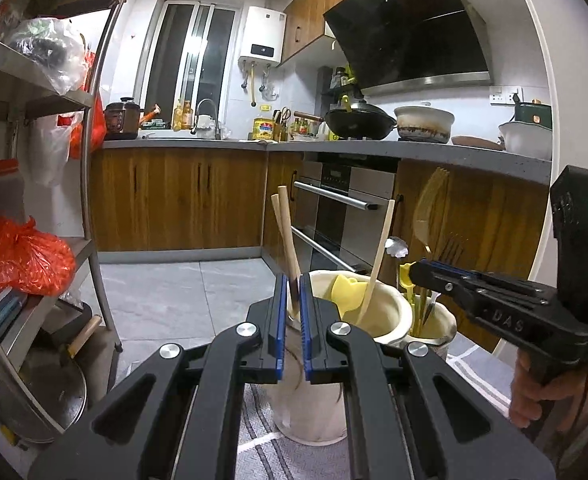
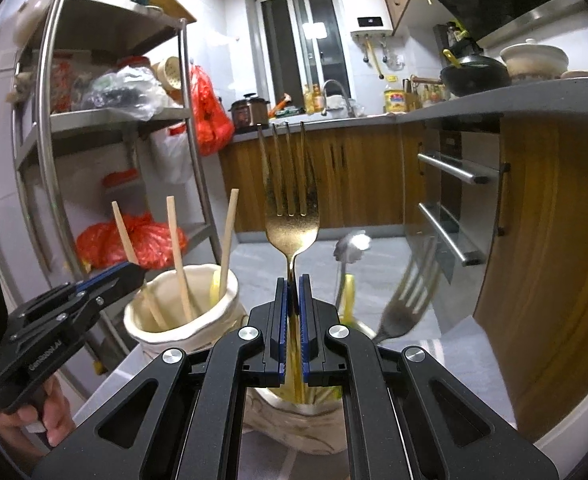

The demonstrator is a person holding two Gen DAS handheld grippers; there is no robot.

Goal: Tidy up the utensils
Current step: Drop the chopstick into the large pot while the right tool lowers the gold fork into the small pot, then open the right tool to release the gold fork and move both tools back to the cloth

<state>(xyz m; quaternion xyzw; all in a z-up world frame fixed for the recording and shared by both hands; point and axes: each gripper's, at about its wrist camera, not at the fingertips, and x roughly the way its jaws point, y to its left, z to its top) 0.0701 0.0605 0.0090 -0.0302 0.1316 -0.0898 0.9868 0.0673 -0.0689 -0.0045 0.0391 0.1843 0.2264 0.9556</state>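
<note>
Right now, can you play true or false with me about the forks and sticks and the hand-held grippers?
1. The right hand-held gripper is pinching a gold fork. True.
2. That fork's prongs point down into the pot. False: they point up, and the handle runs down between the fingers.
3. The left hand-held gripper is shut on a wooden chopstick. True.
4. The cream holder with the chopsticks has no sticks in it. False: three wooden sticks stand in it.
5. A second, silver fork leans in the other holder. True.
6. The black wok sits on the floor. False: it is up on the counter.
</note>
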